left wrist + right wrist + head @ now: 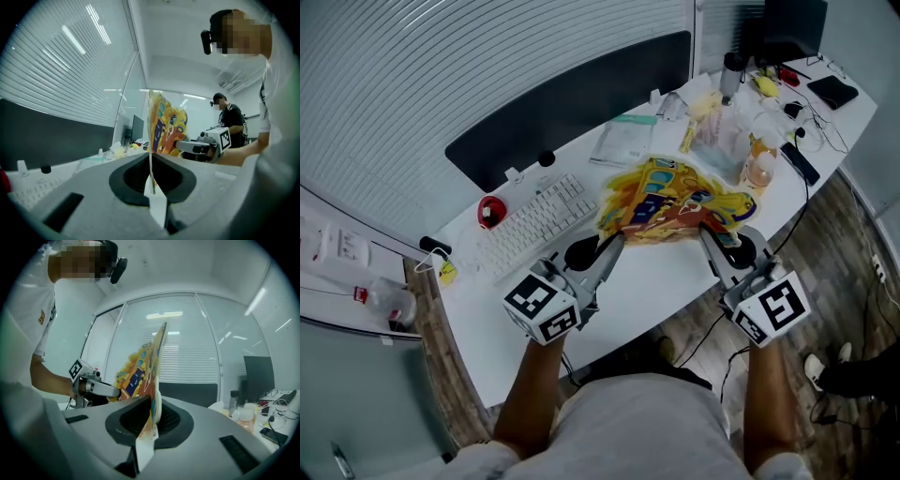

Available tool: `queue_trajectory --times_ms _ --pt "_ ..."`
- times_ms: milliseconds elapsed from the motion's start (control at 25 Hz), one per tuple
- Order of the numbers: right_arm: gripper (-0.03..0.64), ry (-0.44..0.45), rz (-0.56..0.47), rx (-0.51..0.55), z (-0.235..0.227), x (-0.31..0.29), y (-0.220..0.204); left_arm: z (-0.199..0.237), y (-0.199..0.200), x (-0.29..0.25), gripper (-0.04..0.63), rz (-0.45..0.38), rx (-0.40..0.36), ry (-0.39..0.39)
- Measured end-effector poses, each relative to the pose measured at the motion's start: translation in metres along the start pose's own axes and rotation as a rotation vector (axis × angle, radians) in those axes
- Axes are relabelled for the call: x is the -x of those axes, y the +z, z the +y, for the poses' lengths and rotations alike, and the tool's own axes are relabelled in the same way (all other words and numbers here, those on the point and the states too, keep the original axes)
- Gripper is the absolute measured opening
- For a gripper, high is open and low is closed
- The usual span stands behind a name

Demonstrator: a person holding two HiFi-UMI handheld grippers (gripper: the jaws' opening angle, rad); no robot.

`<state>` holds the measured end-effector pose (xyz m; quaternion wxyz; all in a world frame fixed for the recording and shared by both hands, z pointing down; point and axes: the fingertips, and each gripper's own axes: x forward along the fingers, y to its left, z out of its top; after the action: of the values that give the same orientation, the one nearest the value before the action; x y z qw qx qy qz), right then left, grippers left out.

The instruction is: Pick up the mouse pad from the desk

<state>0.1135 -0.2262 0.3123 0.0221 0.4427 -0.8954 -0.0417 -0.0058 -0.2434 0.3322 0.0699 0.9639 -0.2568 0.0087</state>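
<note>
Mouse pad (670,202): a colourful yellow, blue and orange sheet, held up over the middle of the white desk (656,291) and buckled between the two grippers. I cannot tell whether its far edge touches the desk.
Left gripper (617,242): its jaws are pressed together on the pad's left edge. The left gripper view shows the thin sheet standing edge-on in the gap between the pads.
Right gripper (708,236): its jaws are closed and pinch the pad's right edge. In the right gripper view the pad rises upright out of the gap.
Left arm: the bare forearm reaches forward from the body. The gripper lies about level and angles inward to the right, its marker cube nearest the person.
Right arm: the bare forearm reaches forward on the other side. The gripper lies about level and angles inward to the left, so the two tips converge on the pad.
Keyboard (534,220): white, on the desk to the left of the pad, just beyond the left gripper.
Red object (490,212): small and round, beside the keyboard's left end.
Monitor (572,103): dark, standing along the desk's far edge behind the keyboard.
Bottles (759,164): clustered to the right beyond the pad, with a phone (800,162) next to them.
</note>
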Motion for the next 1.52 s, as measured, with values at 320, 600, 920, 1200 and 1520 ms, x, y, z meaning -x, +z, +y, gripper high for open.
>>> queue_trajectory --times_ms 320,600,920,1200,1520 --pt "0.025 -0.051 0.014 0.027 -0.0045 0.0060 -0.0029 -0.0062 0.0007 -0.0062 0.023 0.025 -0.019 0.052" --pt "0.021 -0.054 0.010 0.038 -0.0053 0.0061 -0.0010 -0.0085 0.0017 -0.0061 0.023 0.025 -0.016 0.049" --pt "0.020 -0.060 0.012 0.045 -0.0058 0.0054 -0.0025 -0.0084 0.0009 -0.0068 0.023 0.028 -0.019 0.046" --pt "0.020 -0.069 0.019 0.041 -0.0062 0.0049 -0.0050 -0.0079 -0.0011 -0.0074 0.023 0.033 -0.020 0.037" --pt "0.020 -0.074 0.022 0.039 -0.0073 0.0049 -0.0071 -0.0070 -0.0026 -0.0092 0.023 0.040 -0.019 0.026"
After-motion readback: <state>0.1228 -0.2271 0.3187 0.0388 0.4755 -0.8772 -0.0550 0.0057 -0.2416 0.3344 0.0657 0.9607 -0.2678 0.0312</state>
